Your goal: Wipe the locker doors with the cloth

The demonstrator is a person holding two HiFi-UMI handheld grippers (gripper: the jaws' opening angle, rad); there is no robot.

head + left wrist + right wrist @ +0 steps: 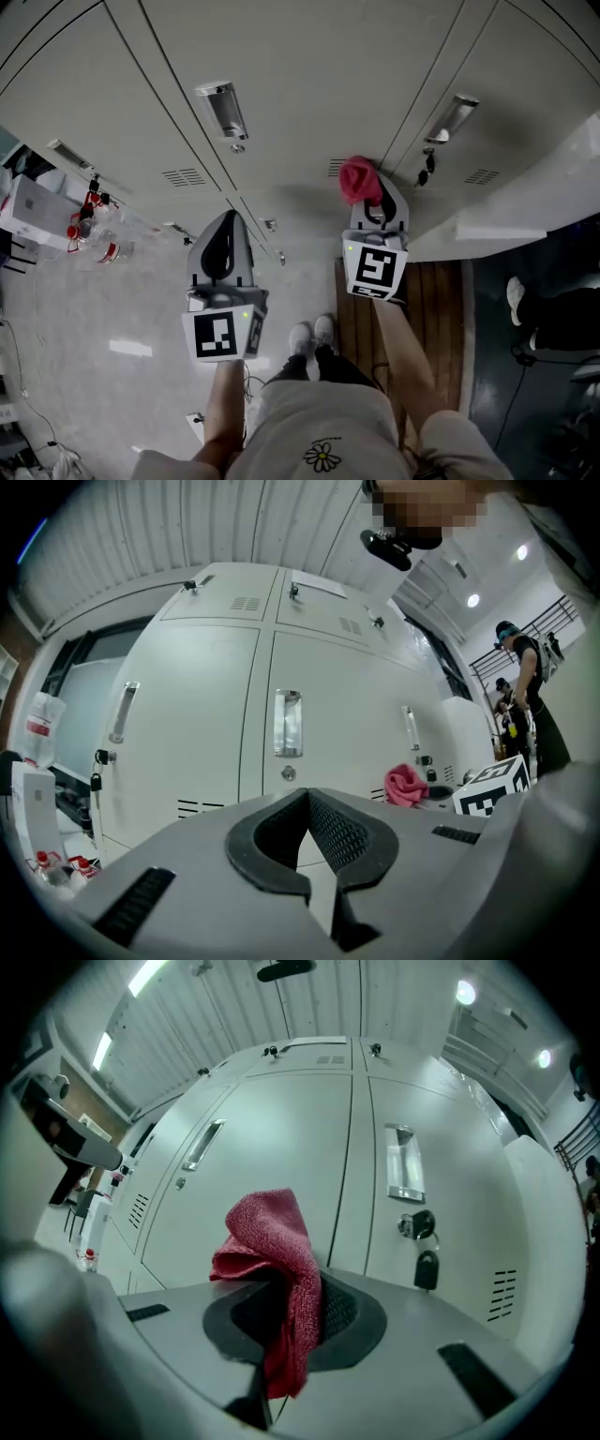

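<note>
**Right gripper** [292, 1299]: the jaws are closed on a red cloth [270, 1241], pinched near its middle. One fold stands above the pads and a tail hangs below them. The cloth is held up in front of the locker doors [272, 1138], over the seam between two doors. It sits left of the handle [401, 1162] that has a key [419, 1225] under it. No view confirms whether the cloth touches the door.

**Left gripper** [307, 799]: the jaws are closed with the tips touching and nothing between them. It points at the locker doors, below a second handle [287, 722], and is clear of the door surface.

**Head view:** both grippers are raised side by side before the locker doors, the left held further from them than the right. Bottles [96, 236] stand to the left of the locker doors.
</note>
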